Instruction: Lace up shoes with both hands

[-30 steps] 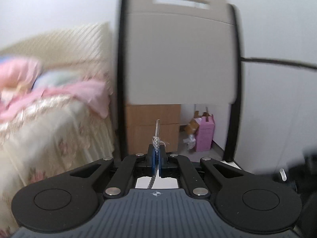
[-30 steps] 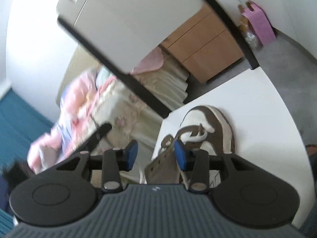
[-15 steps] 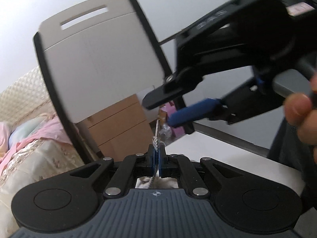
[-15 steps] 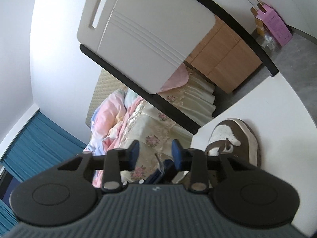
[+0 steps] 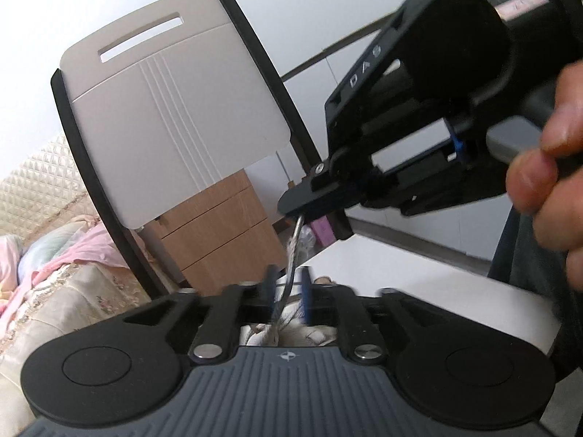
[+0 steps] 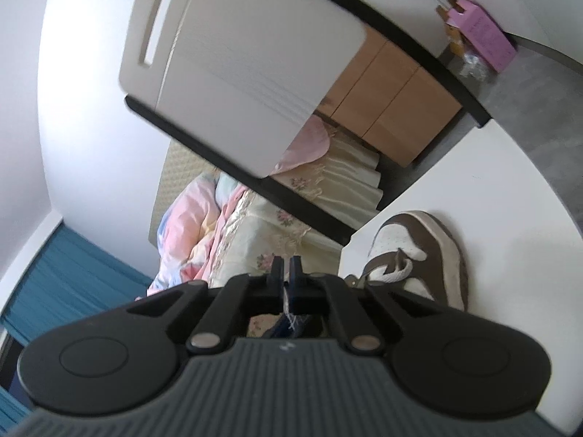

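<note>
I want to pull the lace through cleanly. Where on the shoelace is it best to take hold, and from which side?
Probably at the stiff tip of the shoelace, which stands up nearly straight above the left tongs. Coming in from the side, across the lace, suits its thin upright shape. The right tongs are already closed on that tip this way, while the left jaws are opening around the softer woven part below.
</note>
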